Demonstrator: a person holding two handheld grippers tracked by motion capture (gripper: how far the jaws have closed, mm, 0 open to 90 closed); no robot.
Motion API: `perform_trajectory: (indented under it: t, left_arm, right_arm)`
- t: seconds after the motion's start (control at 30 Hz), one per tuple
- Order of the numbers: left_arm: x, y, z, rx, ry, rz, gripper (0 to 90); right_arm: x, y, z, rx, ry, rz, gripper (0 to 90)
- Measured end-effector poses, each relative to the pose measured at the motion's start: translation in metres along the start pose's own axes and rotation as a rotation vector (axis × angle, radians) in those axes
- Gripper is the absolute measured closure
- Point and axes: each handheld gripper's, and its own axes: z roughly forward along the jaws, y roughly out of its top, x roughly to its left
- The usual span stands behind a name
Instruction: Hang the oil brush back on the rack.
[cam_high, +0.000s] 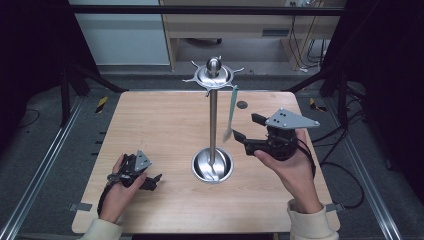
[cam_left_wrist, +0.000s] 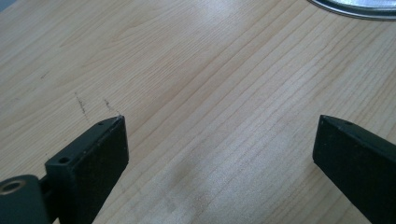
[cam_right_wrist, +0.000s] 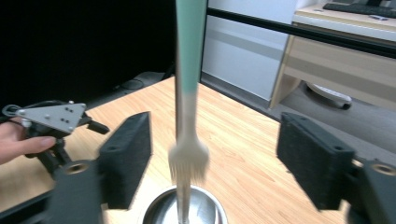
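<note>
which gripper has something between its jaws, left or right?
The right gripper: a green-handled fork with a pale head hangs from the steel rack between its open jaws, untouched by either pad. The left gripper frames only bare wooden tabletop.

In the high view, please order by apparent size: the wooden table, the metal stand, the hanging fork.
1. wooden table
2. metal stand
3. hanging fork, green-handled, shorter than the stand's pole.

this looks like a lab or test room set up for recording. a bare wooden table (cam_high: 165, 125) stands inside a black metal frame (cam_high: 200, 9), with metal rails (cam_high: 40, 165) and loose cables (cam_high: 345, 175) on the grey floor. behind it are a plain desk (cam_high: 240, 25) and a white wall panel (cam_high: 120, 35).
</note>
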Motion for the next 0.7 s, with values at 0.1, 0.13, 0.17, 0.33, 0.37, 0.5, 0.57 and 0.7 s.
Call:
perform_trajectory:
  t: [0.1, 0.13, 0.17, 0.33, 0.37, 0.5, 0.57, 0.7]
  left_arm:
    - [0.000, 0.000, 0.000, -0.001, 0.001, 0.001, 3.2]
    - [0.000, 0.000, 0.000, -0.001, 0.002, 0.001, 3.2]
    - [0.000, 0.000, 0.000, -0.001, 0.002, 0.001, 3.2]
    - [0.000, 0.000, 0.000, -0.002, 0.003, 0.002, 3.2]
    - [0.000, 0.000, 0.000, -0.002, 0.002, 0.002, 3.2]
    - [0.000, 0.000, -0.001, 0.004, 0.000, -0.008, 3.2]
    - [0.001, 0.000, -0.001, -0.004, 0.004, 0.000, 3.2]
    - [0.000, 0.000, -0.001, -0.001, 0.001, -0.012, 3.2]
  right_arm:
    - [0.000, -0.001, 0.002, 0.013, -0.026, -0.005, 16.6]
    - [-0.001, -0.001, 0.003, 0.013, -0.036, -0.004, 14.9]
    - [-0.002, -0.002, 0.003, 0.015, -0.042, -0.006, 12.8]
    - [-0.006, -0.006, 0.002, 0.016, -0.077, -0.041, 8.0]
    - [-0.008, -0.006, 0.001, 0.019, -0.085, -0.046, 7.9]
    - [-0.015, -0.010, -0.002, 0.012, -0.100, -0.031, 7.7]
    - [-0.018, -0.011, -0.004, 0.007, -0.110, -0.023, 7.7]
    - [-0.025, -0.015, -0.008, 0.004, -0.127, -0.002, 7.9]
